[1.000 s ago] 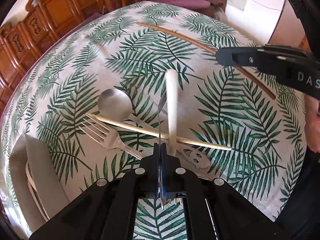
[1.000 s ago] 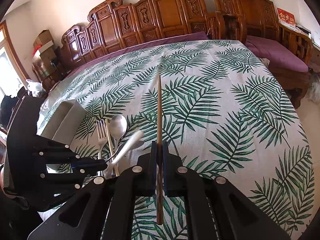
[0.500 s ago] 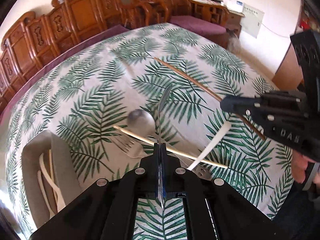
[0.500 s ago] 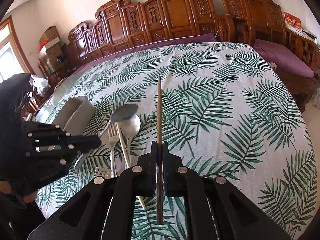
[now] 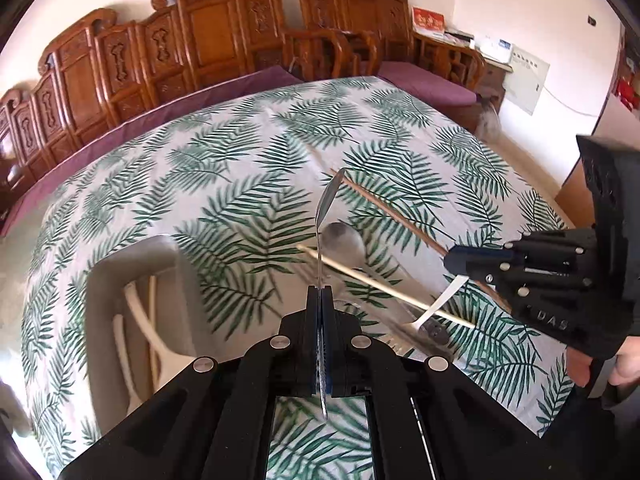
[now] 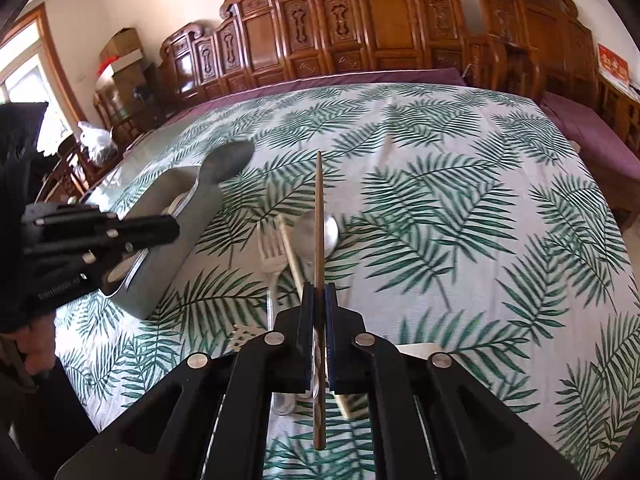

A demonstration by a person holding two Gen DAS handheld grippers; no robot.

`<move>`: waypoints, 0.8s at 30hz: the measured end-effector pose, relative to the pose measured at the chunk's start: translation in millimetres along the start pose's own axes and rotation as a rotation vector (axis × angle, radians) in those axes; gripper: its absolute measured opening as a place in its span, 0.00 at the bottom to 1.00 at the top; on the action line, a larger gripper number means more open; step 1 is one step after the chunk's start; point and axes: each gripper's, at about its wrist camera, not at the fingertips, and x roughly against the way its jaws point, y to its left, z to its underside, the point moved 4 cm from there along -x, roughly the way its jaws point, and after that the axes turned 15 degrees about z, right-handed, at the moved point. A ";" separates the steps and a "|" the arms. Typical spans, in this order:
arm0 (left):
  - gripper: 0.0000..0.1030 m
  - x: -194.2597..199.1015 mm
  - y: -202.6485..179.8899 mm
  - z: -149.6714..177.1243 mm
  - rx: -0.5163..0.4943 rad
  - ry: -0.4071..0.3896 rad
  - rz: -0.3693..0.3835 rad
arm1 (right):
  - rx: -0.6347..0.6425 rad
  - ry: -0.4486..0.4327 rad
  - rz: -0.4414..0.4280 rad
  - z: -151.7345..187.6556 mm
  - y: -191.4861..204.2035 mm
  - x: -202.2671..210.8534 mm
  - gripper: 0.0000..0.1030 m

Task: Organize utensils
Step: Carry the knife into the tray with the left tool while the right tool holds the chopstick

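Both grippers clamped on utensils above the leaf-print tablecloth (image 6: 460, 208).

The left gripper (image 5: 322, 292) is closed on a metal spoon's (image 5: 326, 216) handle, its bowl raised beside the grey tray (image 5: 132, 252), which holds pale utensils. The right gripper (image 6: 319, 292) pinches a brown chopstick (image 6: 319, 216) upright between narrow jaws; its side reads "DAS". Below on the cloth lie a second spoon (image 6: 330, 234), a fork (image 6: 272, 252) and a pale chopstick (image 5: 384, 286) crossing them. Carved wooden chairs (image 6: 360, 28) line the far edge.

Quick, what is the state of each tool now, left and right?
Left tool: closed, holding a metal spoon by its handle.
Right tool: closed, holding a brown chopstick.
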 end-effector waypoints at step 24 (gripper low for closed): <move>0.01 57.0 100.9 55.9 0.246 -0.069 -0.101 | 0.094 -0.008 -0.050 6.2 61.5 6.4 0.06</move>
